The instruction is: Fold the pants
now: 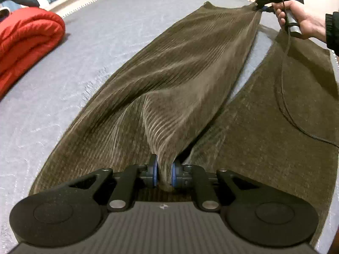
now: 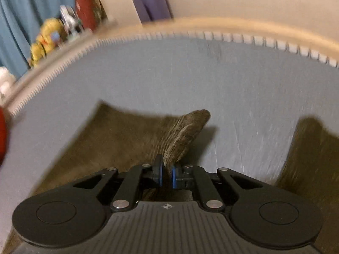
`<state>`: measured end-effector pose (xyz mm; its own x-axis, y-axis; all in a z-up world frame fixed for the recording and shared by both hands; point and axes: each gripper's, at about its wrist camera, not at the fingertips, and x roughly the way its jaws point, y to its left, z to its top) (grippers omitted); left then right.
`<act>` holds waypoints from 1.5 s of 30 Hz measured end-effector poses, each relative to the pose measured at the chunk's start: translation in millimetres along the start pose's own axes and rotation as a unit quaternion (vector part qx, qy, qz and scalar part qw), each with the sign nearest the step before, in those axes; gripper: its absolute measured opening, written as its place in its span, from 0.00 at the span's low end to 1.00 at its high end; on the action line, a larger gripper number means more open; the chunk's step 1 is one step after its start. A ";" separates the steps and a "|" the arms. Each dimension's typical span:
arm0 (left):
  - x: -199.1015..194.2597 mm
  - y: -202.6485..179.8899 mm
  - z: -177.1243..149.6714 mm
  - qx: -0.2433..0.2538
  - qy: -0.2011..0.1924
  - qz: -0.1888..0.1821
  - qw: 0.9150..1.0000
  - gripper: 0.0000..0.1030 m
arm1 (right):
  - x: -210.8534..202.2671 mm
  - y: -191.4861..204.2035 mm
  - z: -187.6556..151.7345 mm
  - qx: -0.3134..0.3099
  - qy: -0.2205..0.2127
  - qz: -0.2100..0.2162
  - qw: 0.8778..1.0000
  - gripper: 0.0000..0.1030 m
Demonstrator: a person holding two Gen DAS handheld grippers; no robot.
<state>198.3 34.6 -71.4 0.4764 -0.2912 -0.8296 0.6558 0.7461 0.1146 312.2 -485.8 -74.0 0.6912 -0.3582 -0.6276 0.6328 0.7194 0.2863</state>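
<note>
**Friend:** While your left camera looks ahead, what does it see?

**Me:** My left claw (image 1: 164, 174) is pinching a bunch of the brown pants (image 1: 180, 63). The cloth is squeezed tight between the blue pads (image 1: 155, 172) and rises up to them in a pointy fold. The pants lie spread out on a gray bed (image 1: 95, 42). One leg runs straight away from me. The other leg lies flat to the right, with a strip of gray bed showing between them.

**Friend:** Who holds the far end?

**Me:** My right claw (image 1: 261, 7) does, way up in the corner. A hand (image 1: 300, 19) in a dark sleeve holds its handle. It lifts the far corner of that leg off the bed. A black cable (image 1: 284, 97) hangs from it and curls over the flat leg. A puffy red blanket (image 1: 27, 40) sits folded on the left, well apart from the pants.

**Friend:** And the right camera?

**Me:** It is blurry. My right claw (image 2: 167, 174) is pressed together on a corner of the pants (image 2: 118, 135), and a flap of ribbed cloth sticks up past the pads. More brown cloth lies at the right edge. Behind the gray bed (image 2: 190, 80) is a pale wall, a blue curtain (image 2: 25, 10) and some yellow toys (image 2: 45, 38).
</note>
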 end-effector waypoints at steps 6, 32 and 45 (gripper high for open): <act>3.0 5.0 -4.2 -0.012 0.005 -0.007 1.000 0.27 | 16.0 -24.4 -7.5 0.033 0.079 -0.074 0.994 0.10; -86.0 26.8 -104.8 -0.195 -0.085 0.060 0.975 0.34 | -388.6 33.4 -16.1 -0.181 -0.092 0.313 0.928 0.40; -223.8 95.9 -174.2 -0.379 -0.193 0.135 0.895 0.33 | -460.2 87.2 -200.2 -0.494 -0.009 0.427 0.757 0.38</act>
<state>52.6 275.7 30.1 0.8198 -0.1149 -0.5611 -0.0301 0.9697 -0.2426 -20.5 -139.0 94.8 0.7116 0.4877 -0.5057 -0.6118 0.7840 -0.1048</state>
